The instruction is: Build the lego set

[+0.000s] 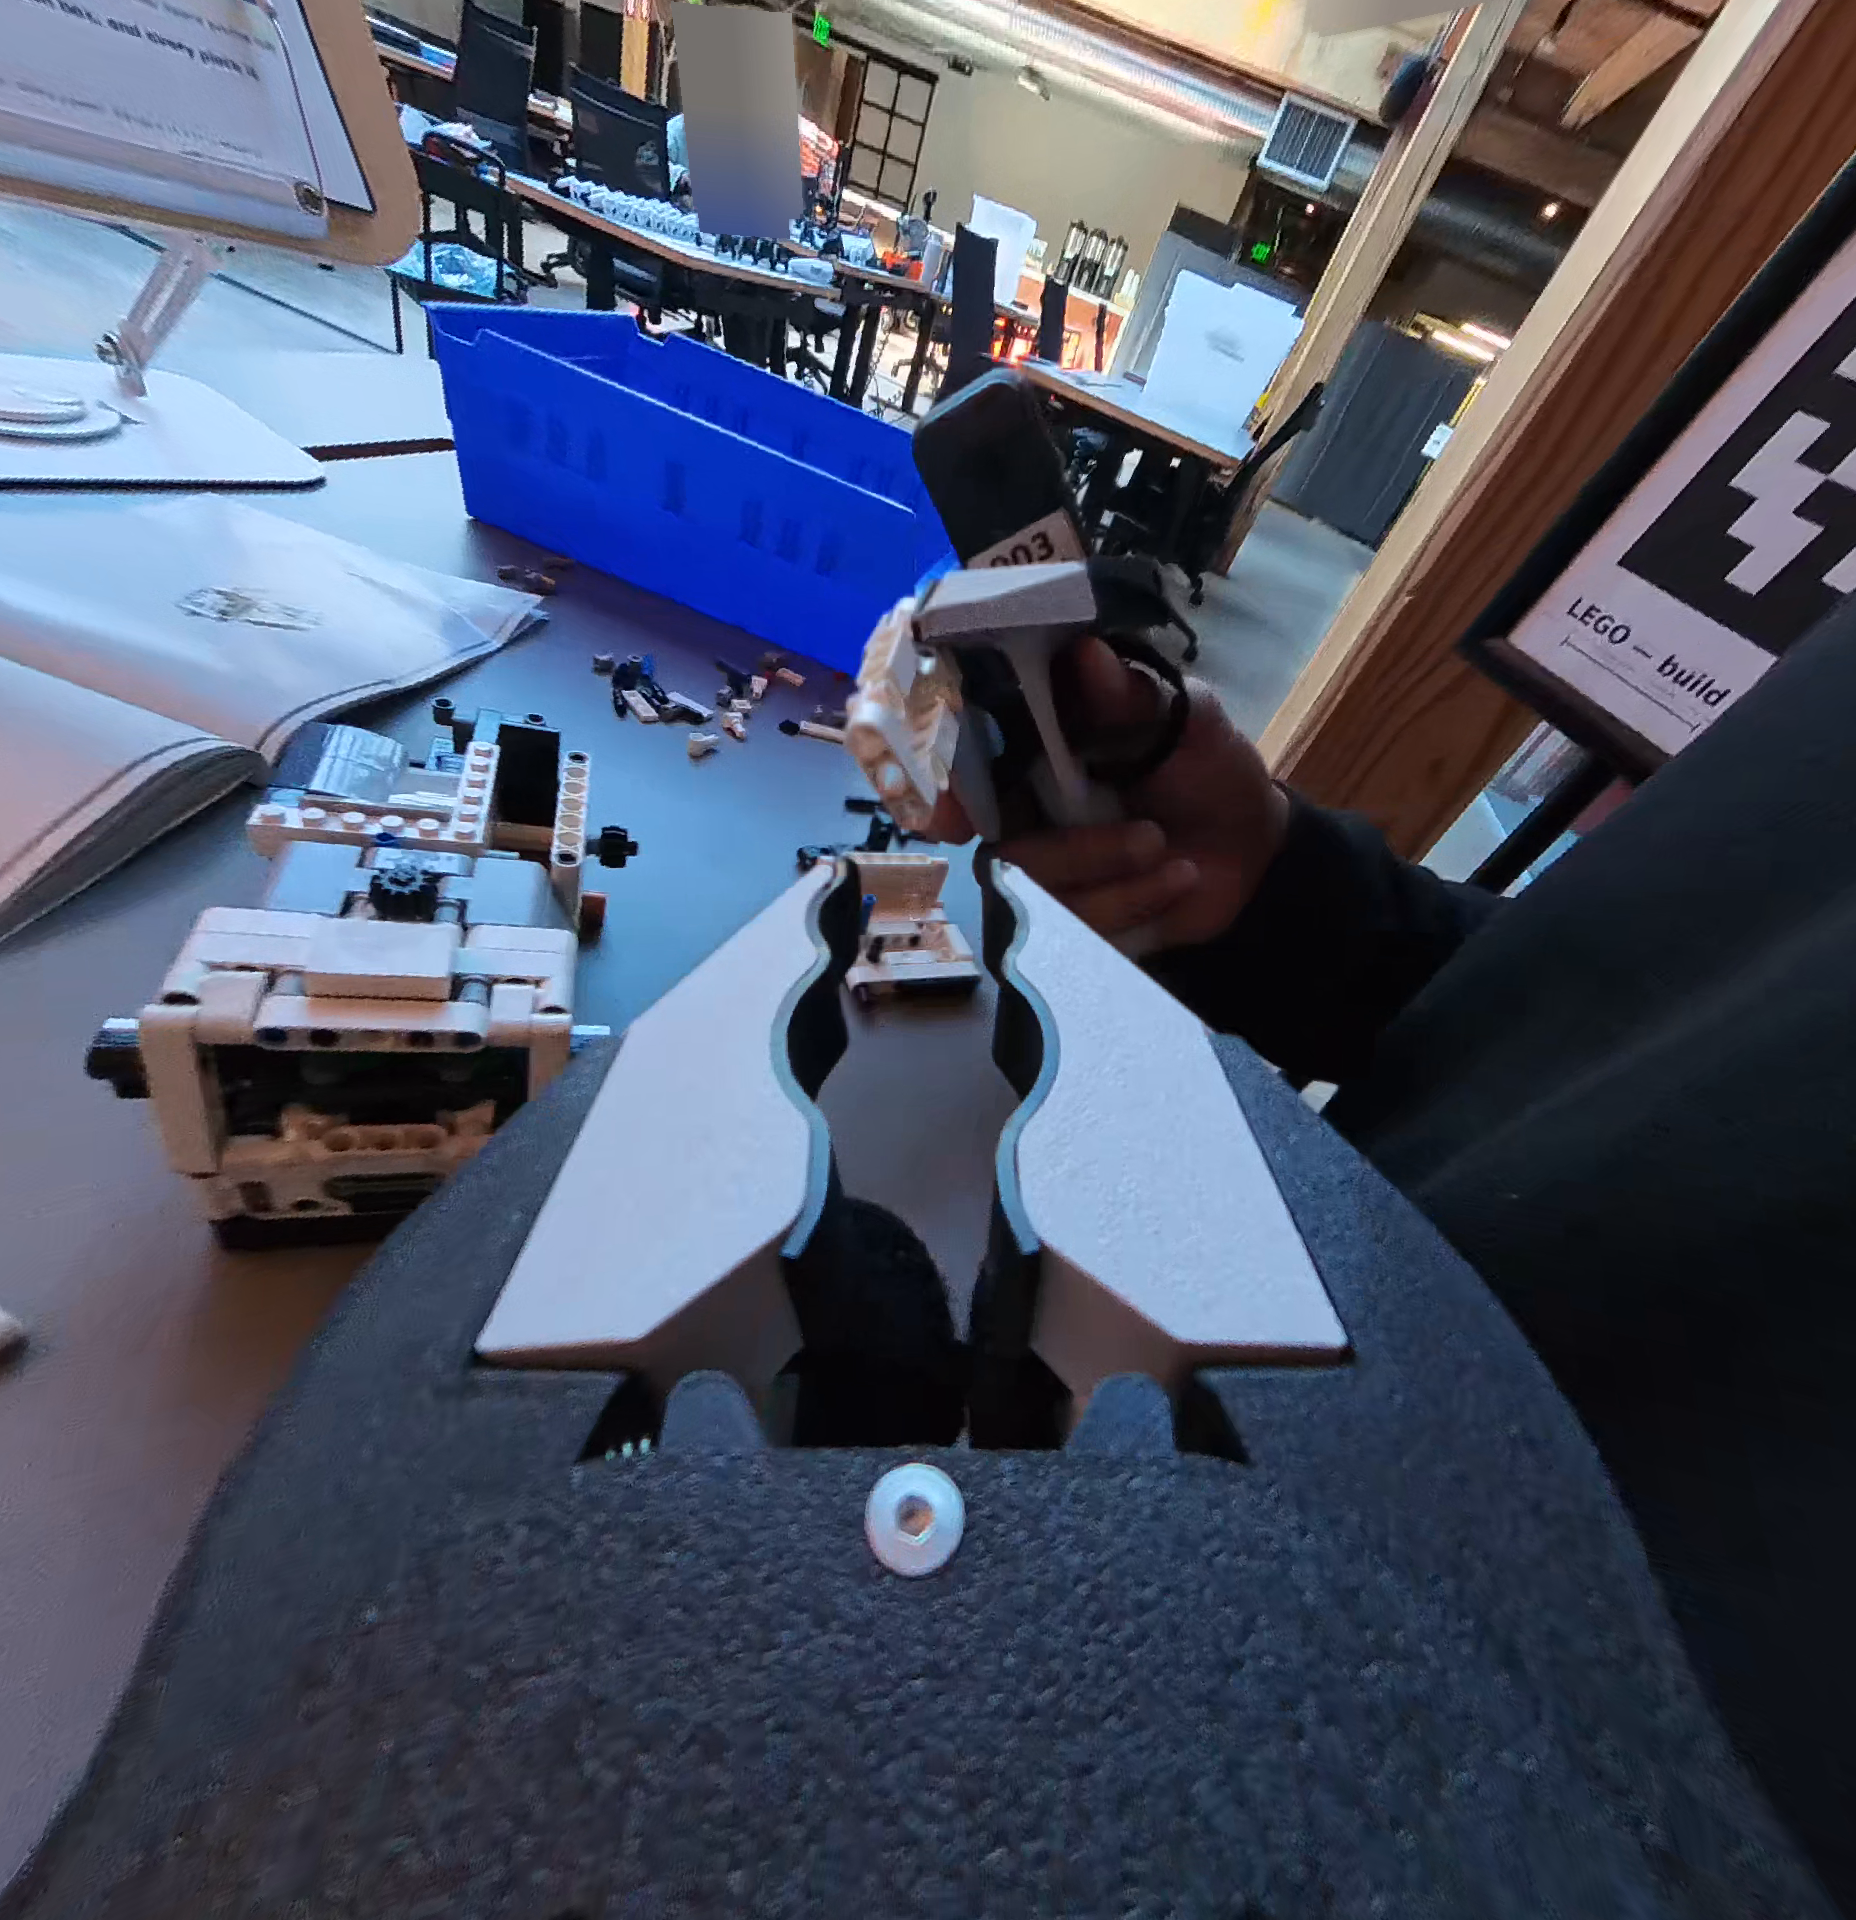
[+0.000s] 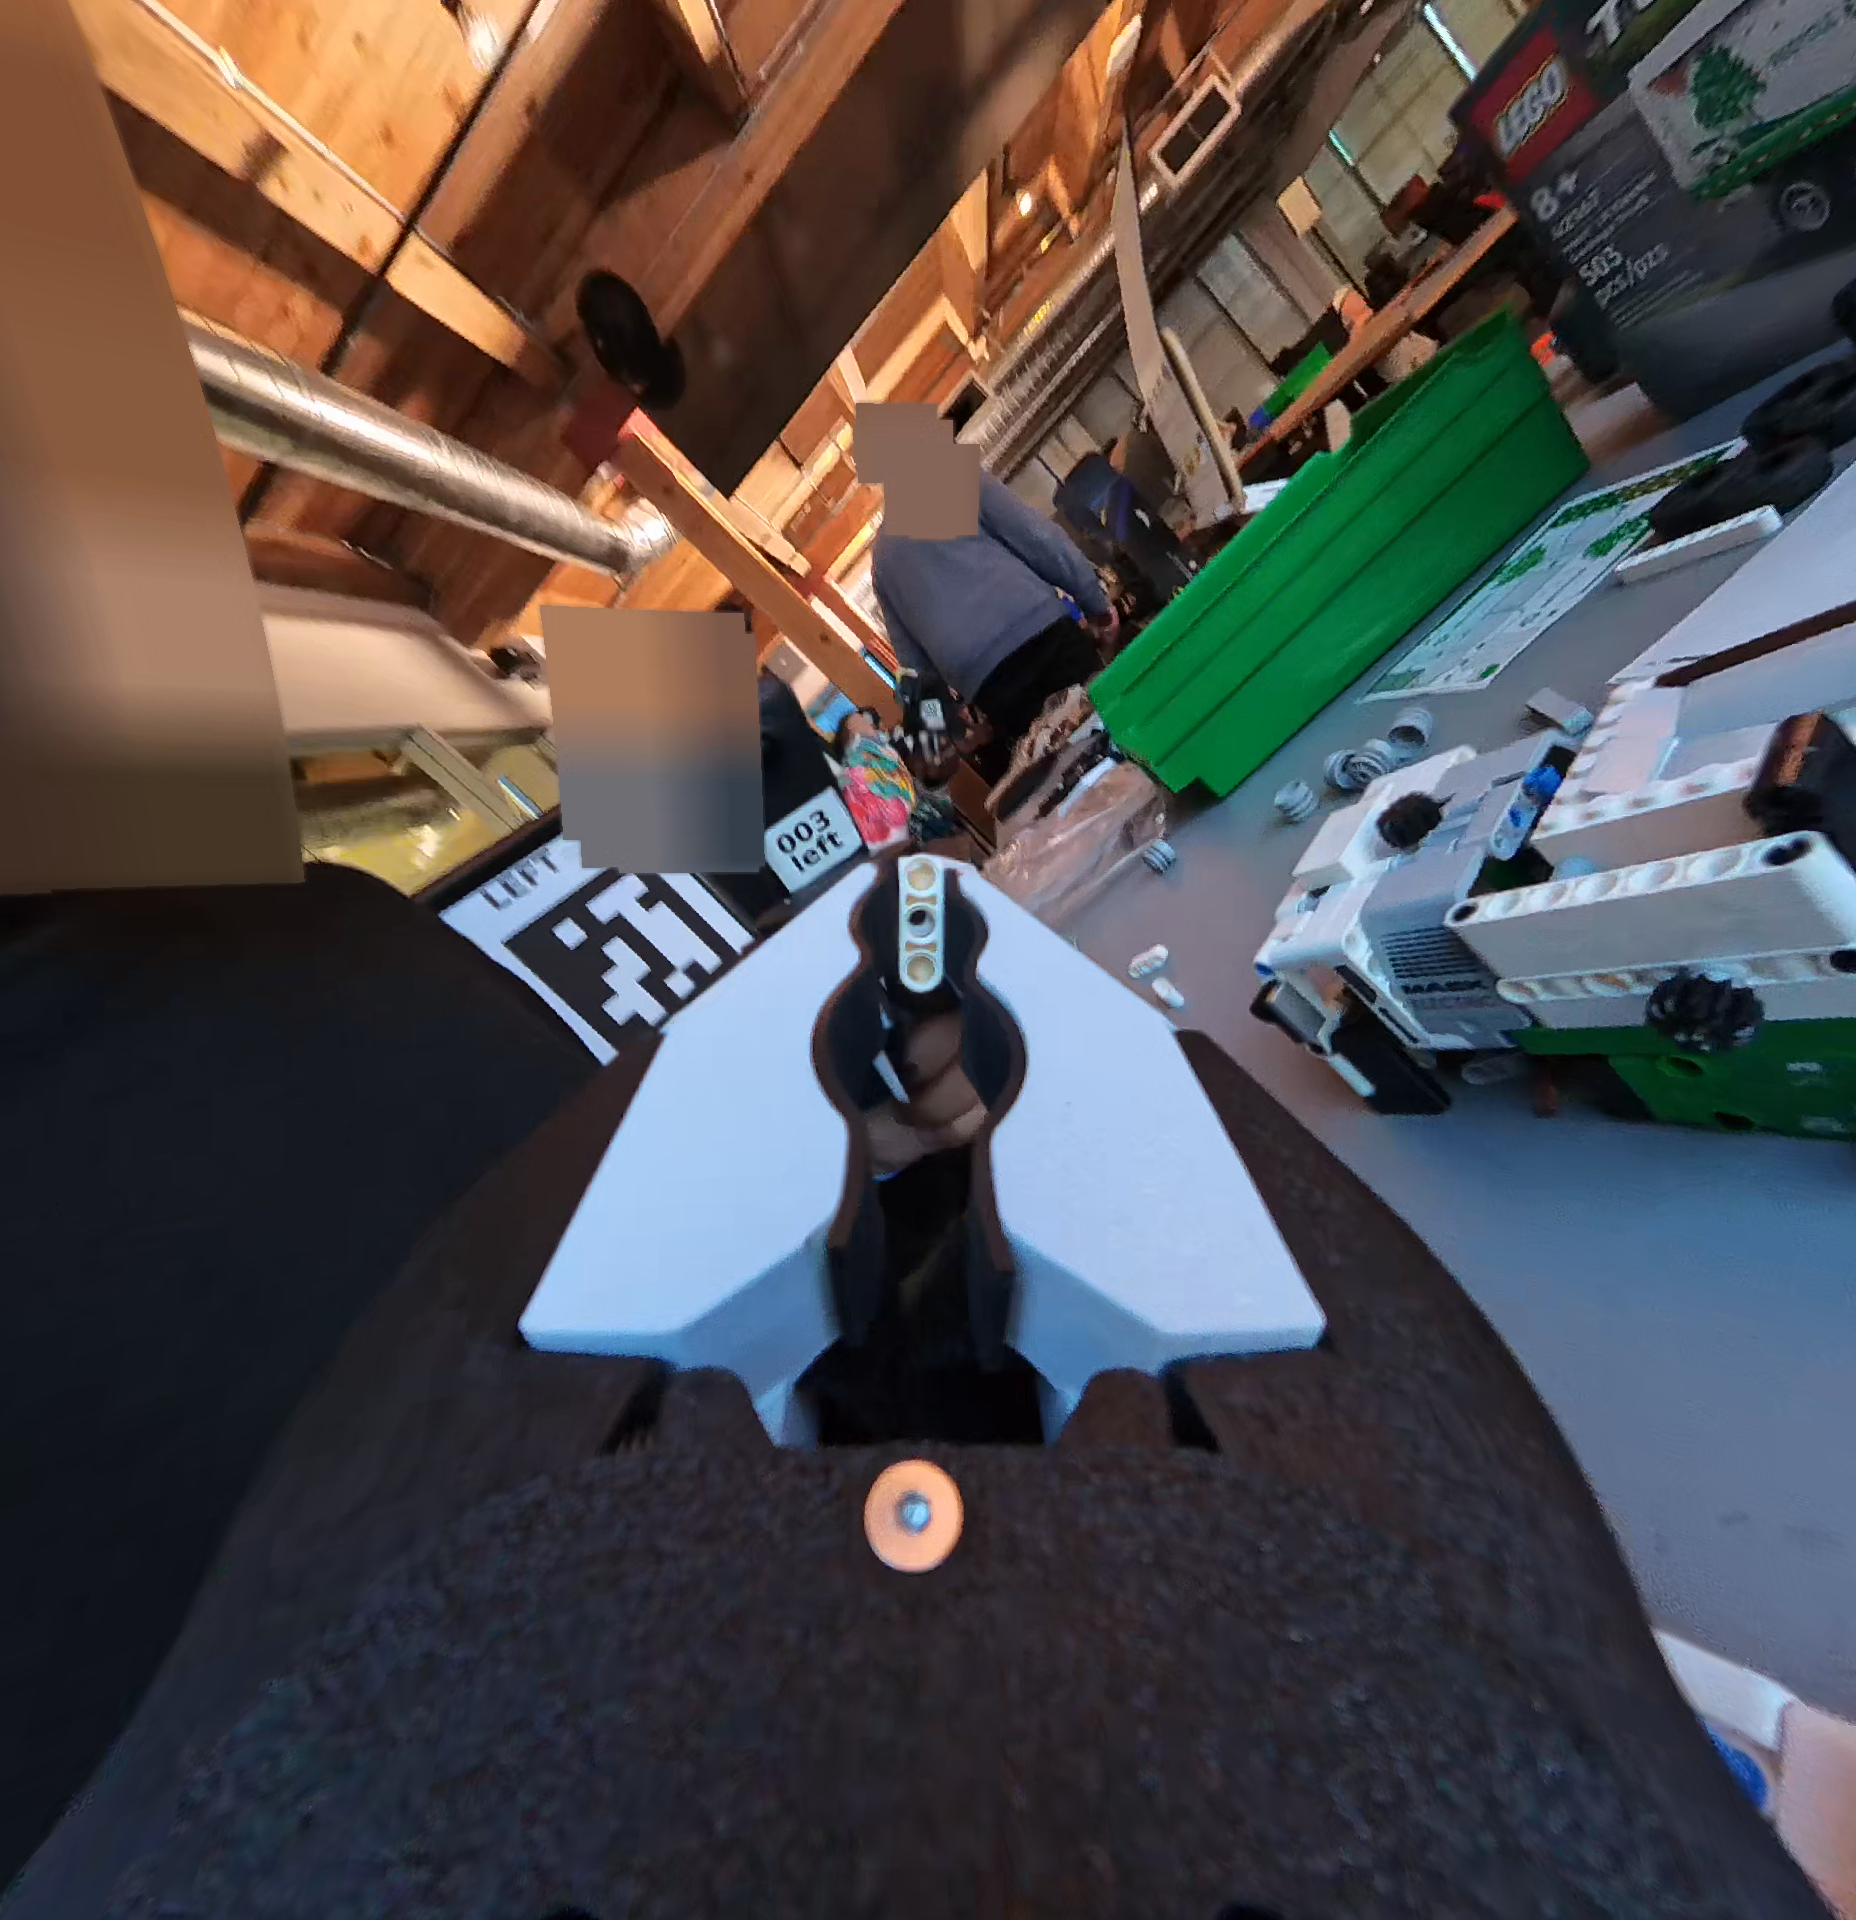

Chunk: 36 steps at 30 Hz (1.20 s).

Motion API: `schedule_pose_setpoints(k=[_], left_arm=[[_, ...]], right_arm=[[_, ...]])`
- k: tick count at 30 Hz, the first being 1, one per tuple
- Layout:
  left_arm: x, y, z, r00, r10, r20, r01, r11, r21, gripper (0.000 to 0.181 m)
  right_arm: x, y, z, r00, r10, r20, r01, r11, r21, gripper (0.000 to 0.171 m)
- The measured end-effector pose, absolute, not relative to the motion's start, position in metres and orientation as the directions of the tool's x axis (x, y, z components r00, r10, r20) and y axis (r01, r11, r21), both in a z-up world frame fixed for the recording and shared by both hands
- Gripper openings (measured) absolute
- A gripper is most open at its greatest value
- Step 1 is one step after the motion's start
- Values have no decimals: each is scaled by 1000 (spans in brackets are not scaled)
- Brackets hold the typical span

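My left gripper [image 1: 916,883] is open and empty, low over the dark table. A small white lego sub-build [image 1: 908,935] lies on the table just beyond its fingertips, seen through the gap. The part-built white truck [image 1: 363,987] stands to its left. My right gripper [image 2: 919,899] is shut on a white holed lego piece [image 2: 921,925] and holds it up in the air. In the left wrist view the right gripper [image 1: 934,717], in a hand, shows with that white piece [image 1: 898,748] above the sub-build. The truck [image 2: 1578,935] also shows in the right wrist view.
A blue bin [image 1: 675,478] stands behind loose small pieces [image 1: 695,696]. An open instruction booklet [image 1: 176,623] lies at the left. A green bin [image 2: 1339,603], black tyres [image 2: 1786,436], a sticker sheet [image 2: 1526,592] and the set's box [image 2: 1682,156] lie beyond the truck. A person [image 2: 997,613] stands farther off. My right fingertips sit around 5 cm from my left ones. The small white lego sub-build [image 1: 908,935] is about equally far from each gripper, around 15 cm.
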<state>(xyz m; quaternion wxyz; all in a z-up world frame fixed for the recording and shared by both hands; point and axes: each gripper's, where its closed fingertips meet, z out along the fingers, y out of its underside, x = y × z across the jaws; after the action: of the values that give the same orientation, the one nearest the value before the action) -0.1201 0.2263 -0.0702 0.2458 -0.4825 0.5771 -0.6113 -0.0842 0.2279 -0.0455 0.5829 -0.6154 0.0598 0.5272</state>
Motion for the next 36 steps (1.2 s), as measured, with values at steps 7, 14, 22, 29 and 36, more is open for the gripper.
schedule_pose_setpoints(k=[7, 14, 22, 29, 36], left_arm=[[-110, 235, -80, -389, -887, 249, -285, -141, -948, 33], [-91, 223, -63, -397, -744, 538, -287, -456, -843, 24], [-96, 236, -56, -416, -552, 723, -266, -686, -677, 6], [-99, 227, -53, -448, -559, 698, -299, -642, -706, 6], [-98, 229, -58, -424, -551, 719, -289, -670, -684, 6]], right_arm=[[-67, 241, -48, 337, 505, -795, -786, -314, -533, 6], [-85, 244, -52, 441, 515, -735, -699, -316, -641, 7], [-85, 233, -52, 512, 524, -680, -632, -306, -712, 14], [-89, 226, -50, 480, 551, -683, -601, -361, -713, 5], [-90, 225, -50, 453, 546, -705, -621, -374, -689, 17]])
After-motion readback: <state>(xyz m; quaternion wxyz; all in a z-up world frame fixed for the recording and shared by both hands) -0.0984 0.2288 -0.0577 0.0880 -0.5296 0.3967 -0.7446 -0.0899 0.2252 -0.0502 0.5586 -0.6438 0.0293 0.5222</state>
